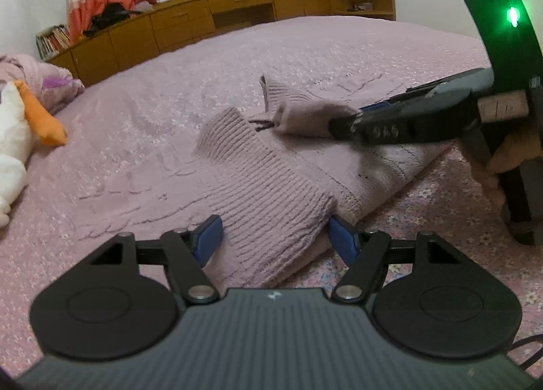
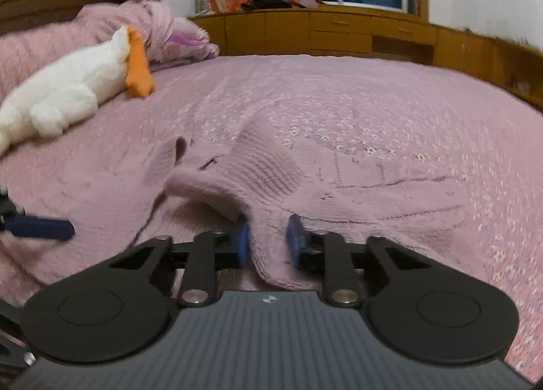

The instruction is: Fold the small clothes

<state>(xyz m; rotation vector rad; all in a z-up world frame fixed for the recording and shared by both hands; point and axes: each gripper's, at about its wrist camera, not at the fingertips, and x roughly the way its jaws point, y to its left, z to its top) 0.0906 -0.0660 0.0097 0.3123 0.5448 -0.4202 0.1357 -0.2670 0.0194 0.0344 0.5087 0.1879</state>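
Observation:
A mauve knitted sweater (image 1: 258,186) lies on the pink bedspread (image 1: 129,125), near its front edge. My left gripper (image 1: 275,237) is open, and a ribbed part of the sweater lies between its blue fingers (image 1: 208,237). In the right wrist view my right gripper (image 2: 268,240) is shut on a fold of the sweater (image 2: 258,166). The left wrist view shows that right gripper (image 1: 339,123) coming in from the right, with a bunched piece of the knit raised above the rest. A person's hand (image 1: 512,155) holds its handle.
A white plush toy with an orange beak (image 2: 68,91) lies at the bed's left side, next to a pink pillow (image 2: 163,23). Wooden cabinets (image 1: 237,6) run along the far wall under a curtained window. One left finger (image 2: 40,228) shows at the left edge of the right wrist view.

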